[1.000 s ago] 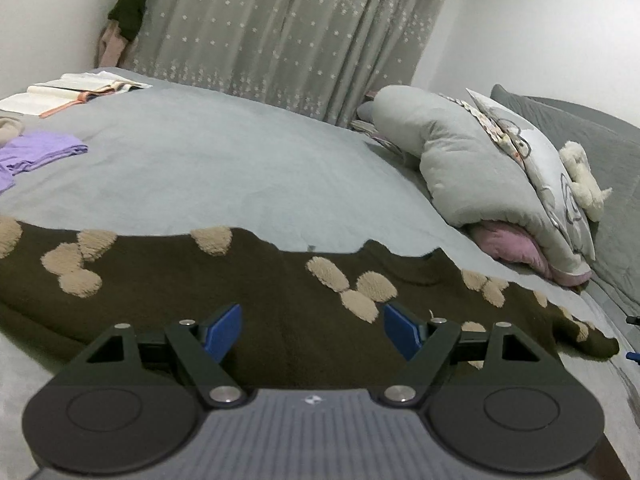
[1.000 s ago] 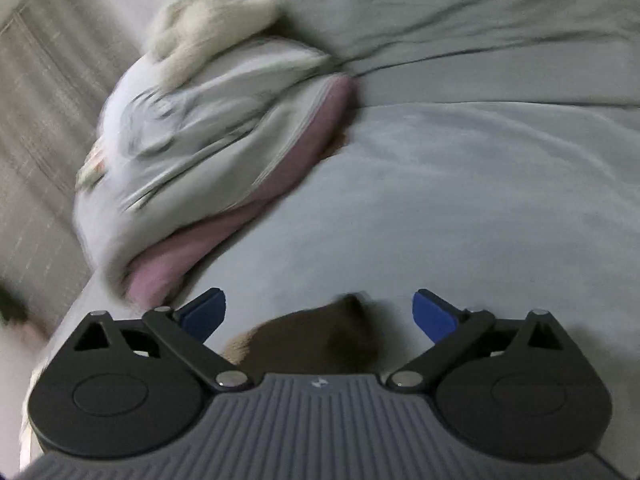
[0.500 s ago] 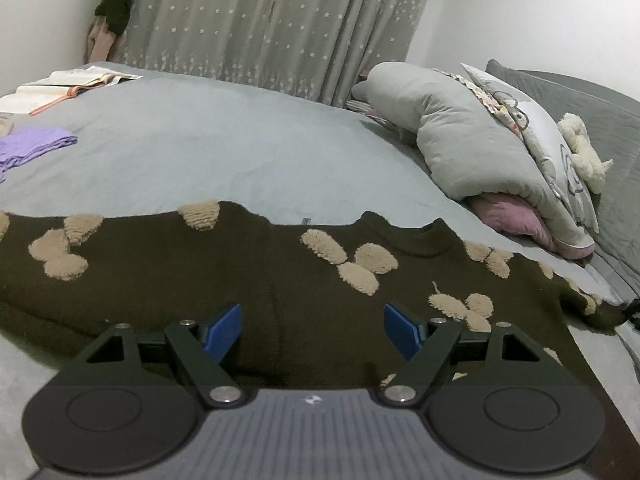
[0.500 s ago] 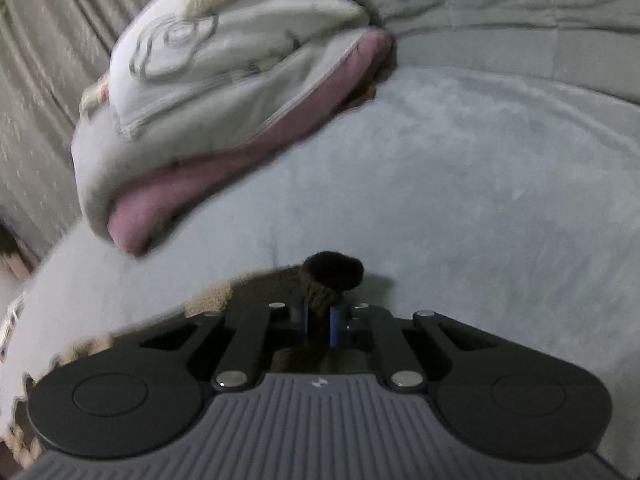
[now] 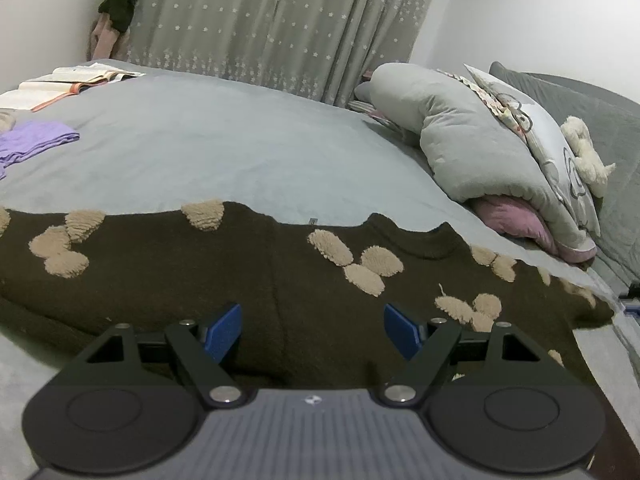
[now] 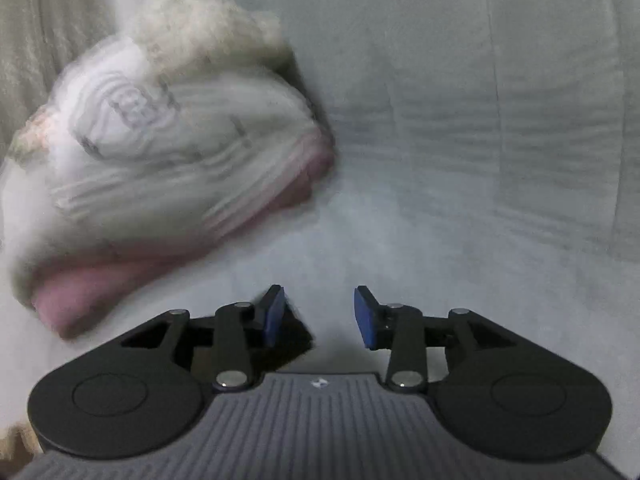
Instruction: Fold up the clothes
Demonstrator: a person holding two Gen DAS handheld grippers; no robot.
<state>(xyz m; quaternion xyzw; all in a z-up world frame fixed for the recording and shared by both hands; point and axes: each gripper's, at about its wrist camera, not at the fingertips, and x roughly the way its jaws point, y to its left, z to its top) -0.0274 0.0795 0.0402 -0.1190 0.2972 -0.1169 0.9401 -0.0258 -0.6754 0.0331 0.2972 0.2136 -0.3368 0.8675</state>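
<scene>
A dark brown sweater (image 5: 256, 272) with beige fluffy patches lies spread flat across the grey bed (image 5: 224, 144), its neck hole toward the pillows and one sleeve stretched out to the right. My left gripper (image 5: 312, 330) is open and empty, low over the sweater's near part. My right gripper (image 6: 319, 314) is partly open and empty over the grey sheet (image 6: 460, 264). A dark bit of the sweater (image 6: 298, 338) shows just under its left finger. The right wrist view is blurred.
A grey and white pillow pile with a pink blanket under it (image 5: 516, 184) (image 6: 168, 168) and a white plush toy (image 5: 584, 152) lies at the right. A purple garment (image 5: 32, 142) and an open book (image 5: 76, 80) lie at the far left. Curtains (image 5: 272, 20) hang behind.
My right gripper was shut on the dark sleeve end half a second ago; now its jaws stand apart and the sleeve is let go. The right sleeve lies stretched out further. The left gripper stays open.
</scene>
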